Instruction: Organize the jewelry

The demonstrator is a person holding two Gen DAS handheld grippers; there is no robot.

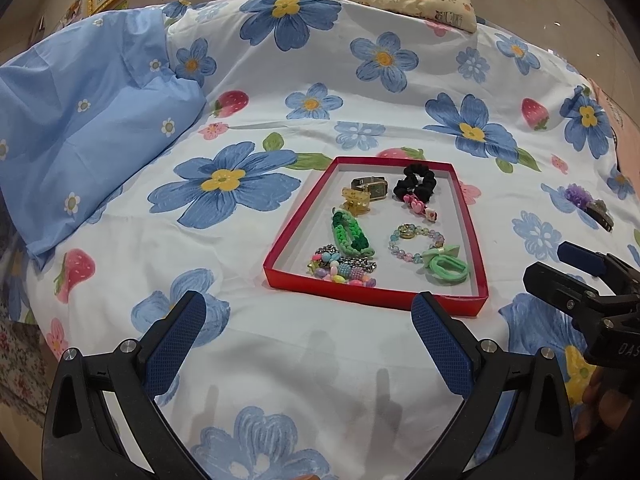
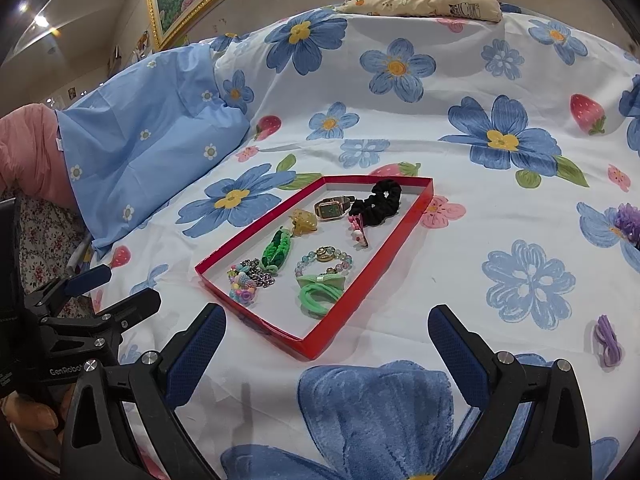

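Red tray (image 2: 372, 264) sits mid-frame, both the left gripper (image 1: 308, 344) and right gripper (image 2: 326, 354) wide open and empty, so the purple hair tie (image 2: 608, 340) at right could snag bedsheet.

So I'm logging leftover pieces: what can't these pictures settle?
- Purple flower clip: left wrist view, small near the rim; right wrist view, cut by the edge.
- Dark clip beside it: blurred, type unclear.
- Lilac item: right wrist view only, too small to name.
- Watch face: unreadable.
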